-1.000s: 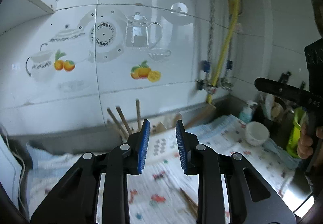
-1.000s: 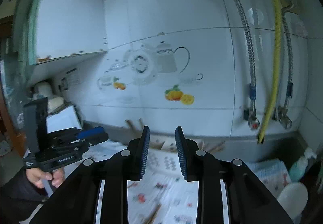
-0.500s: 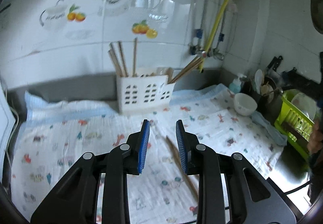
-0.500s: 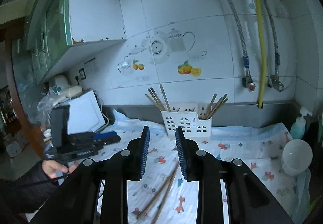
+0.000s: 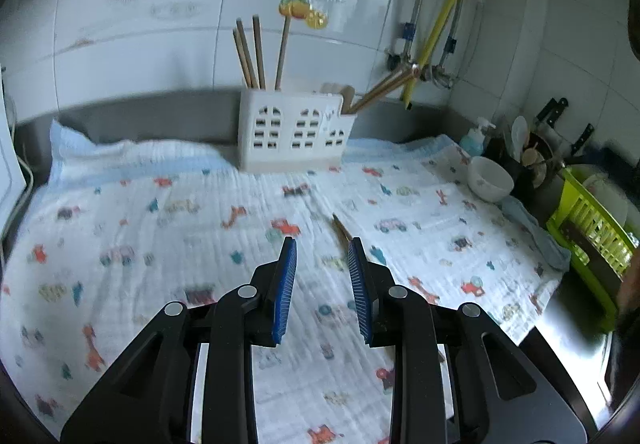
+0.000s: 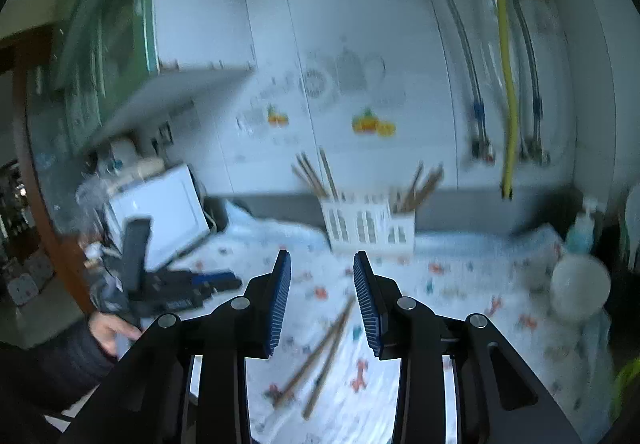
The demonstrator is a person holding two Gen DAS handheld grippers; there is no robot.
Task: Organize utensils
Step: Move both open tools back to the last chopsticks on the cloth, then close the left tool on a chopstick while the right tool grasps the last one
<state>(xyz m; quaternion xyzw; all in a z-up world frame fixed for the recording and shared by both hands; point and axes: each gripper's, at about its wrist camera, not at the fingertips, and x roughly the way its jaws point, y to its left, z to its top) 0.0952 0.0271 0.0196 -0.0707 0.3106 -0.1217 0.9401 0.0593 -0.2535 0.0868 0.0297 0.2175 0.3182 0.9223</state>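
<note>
A white slotted utensil holder [image 5: 294, 135] stands at the back of the patterned cloth [image 5: 160, 228], with several wooden chopsticks upright in its left end and more leaning out of its right end. It also shows in the right wrist view [image 6: 366, 226]. Two loose chopsticks [image 6: 320, 352] lie on the cloth below my right gripper [image 6: 322, 296], which is open and empty. One chopstick tip [image 5: 341, 228] shows just ahead of my left gripper [image 5: 322, 276], also open and empty. The left gripper [image 6: 212, 280] appears at the left of the right wrist view.
A white bowl [image 5: 490, 179], a soap bottle [image 5: 474, 137] and a dark pot of utensils [image 5: 532, 155] stand at the right. A green dish rack [image 5: 592, 228] sits beyond the cloth's right edge. A white appliance [image 6: 160, 211] stands at the left.
Both grippers have tilted down and drawn back from the wall, bringing the cloth, the holder and the loose chopsticks into view. Both jaws stay open.
</note>
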